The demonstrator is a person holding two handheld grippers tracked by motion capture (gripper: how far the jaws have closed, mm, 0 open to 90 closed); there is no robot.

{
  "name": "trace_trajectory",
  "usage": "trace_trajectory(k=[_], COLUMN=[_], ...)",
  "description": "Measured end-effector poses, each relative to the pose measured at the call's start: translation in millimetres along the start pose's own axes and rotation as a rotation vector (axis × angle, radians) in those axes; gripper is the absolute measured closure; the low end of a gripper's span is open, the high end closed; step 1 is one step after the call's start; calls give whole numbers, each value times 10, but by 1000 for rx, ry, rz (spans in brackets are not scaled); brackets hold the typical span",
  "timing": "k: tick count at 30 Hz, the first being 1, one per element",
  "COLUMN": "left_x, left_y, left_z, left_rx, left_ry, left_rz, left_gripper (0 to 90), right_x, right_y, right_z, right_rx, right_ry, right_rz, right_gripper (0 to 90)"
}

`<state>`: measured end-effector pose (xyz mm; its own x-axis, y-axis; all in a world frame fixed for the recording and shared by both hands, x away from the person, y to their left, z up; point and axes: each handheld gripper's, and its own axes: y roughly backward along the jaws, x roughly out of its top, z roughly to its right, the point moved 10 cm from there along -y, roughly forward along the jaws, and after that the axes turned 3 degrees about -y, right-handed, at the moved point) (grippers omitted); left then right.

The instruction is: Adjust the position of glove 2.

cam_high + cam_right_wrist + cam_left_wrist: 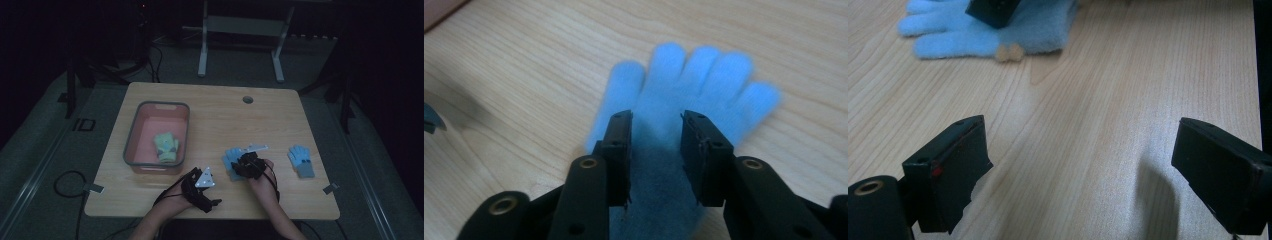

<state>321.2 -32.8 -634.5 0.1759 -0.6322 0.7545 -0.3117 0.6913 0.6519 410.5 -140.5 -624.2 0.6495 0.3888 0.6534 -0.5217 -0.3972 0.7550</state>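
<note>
Right claw spread over blue glove near counter front edge; a shallow pinch could slip off the fabric. Left claw spread, empty.

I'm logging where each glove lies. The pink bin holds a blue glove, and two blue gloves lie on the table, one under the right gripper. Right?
Not quite: the glove in the pink bin is a green glove, as the high view shows. The rest holds: two blue gloves on the table, one under the right gripper, the other farther right.

Light blue glove under black tool, second blue glove grey-cuffed, pink bin, green gloves
</note>
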Motion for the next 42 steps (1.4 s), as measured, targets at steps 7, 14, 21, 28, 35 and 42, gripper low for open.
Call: trace_trajectory(k=[7,14,21,28,35,42], left_x=[-2,1,1,1,-7,-3], left_y=[0,1,0,-3,-6,-12], left_z=[1,3,3,10,3,6], left_rx=[-2,-6,-6,-6,-12,-12], left_ry=[-2,-3,0,3,-8,-11], left_rz=[-1,2,8,9,8,9], left_gripper=[84,84,84,84,84,84], right_x=[32,123,184,261,277,139], right_y=[-52,-151,-120,103,480,742], right_z=[-13,-40,-63,-51,237,643], right_rx=[-32,-90,-76,-2,53,29], right_ry=[-32,-91,-85,-24,35,36], right_rz=[20,72,89,99,132,141], right_gripper=[653,630,567,541,546,552])
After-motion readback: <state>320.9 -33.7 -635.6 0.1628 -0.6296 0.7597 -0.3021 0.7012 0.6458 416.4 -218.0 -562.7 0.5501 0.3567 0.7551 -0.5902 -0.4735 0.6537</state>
